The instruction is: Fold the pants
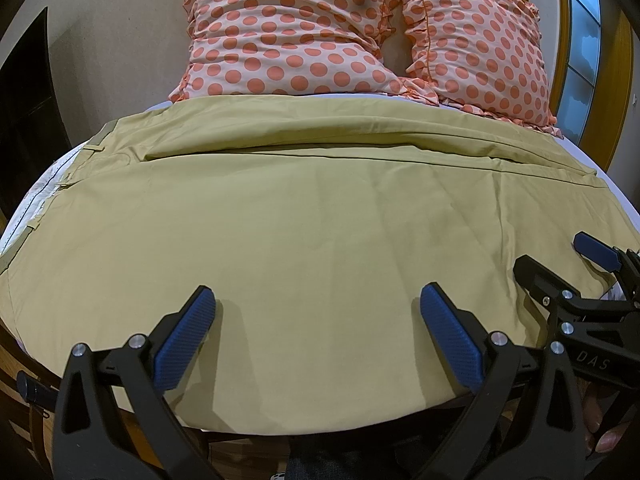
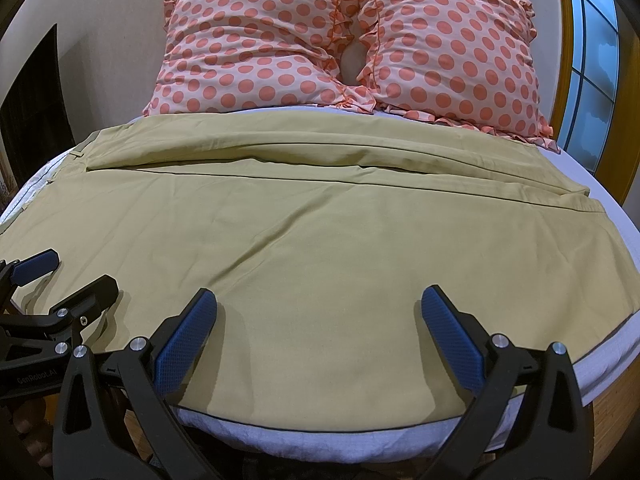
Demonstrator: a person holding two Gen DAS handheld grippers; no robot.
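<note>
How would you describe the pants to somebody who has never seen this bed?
On the white bed, below two polka-dot pillows, khaki cotton pants lie spread sideways, waistband left. They are the only plain, flat cloth; both open grippers, left gripper and right gripper, hover above them.

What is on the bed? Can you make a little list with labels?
Pants: khaki pants spread flat across the bed, waistband at the left
Pillows: two pink polka-dot pillows behind the pants
Bed: white mattress edge showing under the pants
Left gripper: fingers wide open, above the near edge of the pants
Right gripper: fingers wide open, holding nothing
Folded yet: no
</note>
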